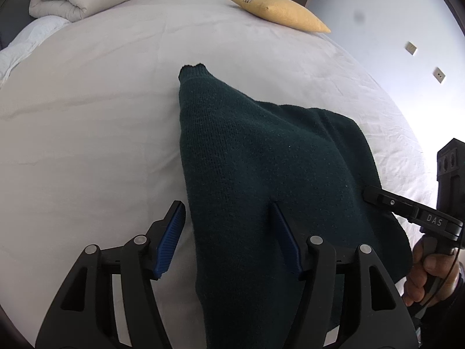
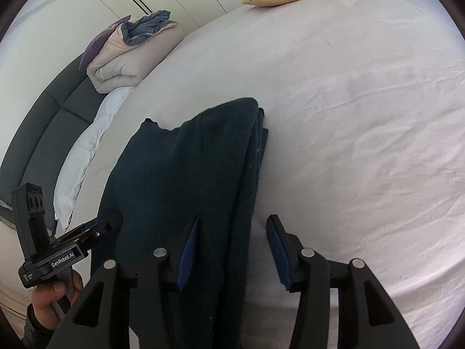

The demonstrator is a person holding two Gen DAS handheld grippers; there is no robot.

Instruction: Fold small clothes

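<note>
Your dark green sweater (image 1: 261,174) lies on the bed sheet (image 1: 87,131) already folded into a long layered strip, both the left gripper (image 1: 229,232) and right gripper (image 2: 232,247) spread wide, straddling its near end, with probably the crosswise fold left.

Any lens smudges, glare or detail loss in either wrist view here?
Left wrist: a dark smudge spot shows over the wall, and the bed sheet blows out toward the right. Right wrist: the dark green sweater is underexposed, knit texture lost. Both show strong fisheye curvature.
</note>
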